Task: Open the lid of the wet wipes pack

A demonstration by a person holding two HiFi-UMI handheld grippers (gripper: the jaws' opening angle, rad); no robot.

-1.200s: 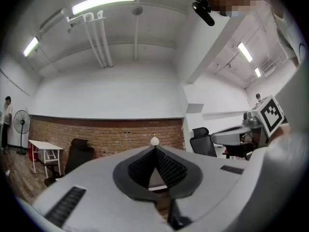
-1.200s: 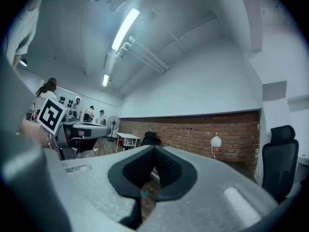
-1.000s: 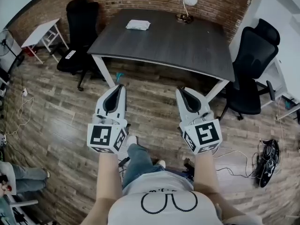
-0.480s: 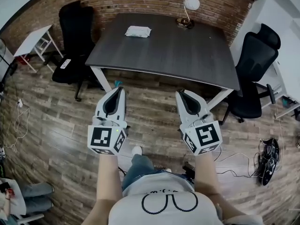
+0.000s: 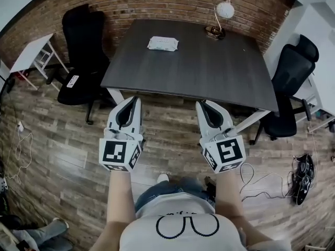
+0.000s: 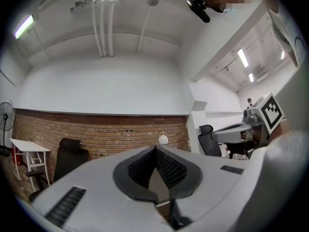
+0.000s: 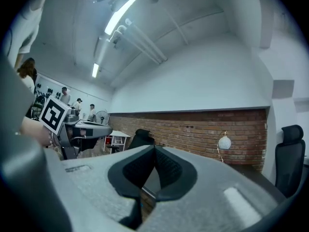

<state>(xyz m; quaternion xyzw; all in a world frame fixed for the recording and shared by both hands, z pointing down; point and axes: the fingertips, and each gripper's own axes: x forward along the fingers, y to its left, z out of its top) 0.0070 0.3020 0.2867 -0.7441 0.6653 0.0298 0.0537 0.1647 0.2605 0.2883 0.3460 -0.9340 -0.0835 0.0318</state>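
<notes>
A white wet wipes pack (image 5: 163,43) lies flat on the far part of a dark table (image 5: 209,72), left of its middle. My left gripper (image 5: 131,99) is held out over the wooden floor, short of the table's near edge, jaws shut on nothing. My right gripper (image 5: 201,103) is level with it to the right, also shut and empty. In the left gripper view the gripper (image 6: 155,149) shows closed tips, as does the gripper (image 7: 154,148) in the right gripper view. The pack shows in neither gripper view.
A desk lamp (image 5: 222,14) stands at the table's far right corner. Black office chairs stand left (image 5: 81,41) and right (image 5: 290,82) of the table. A small white side table (image 5: 31,54) is at far left. Cables (image 5: 261,184) lie on the floor at right.
The table with the wipes pack has drawn nearer in the head view and shifted a little right. Both grippers stay shut and side by side.
</notes>
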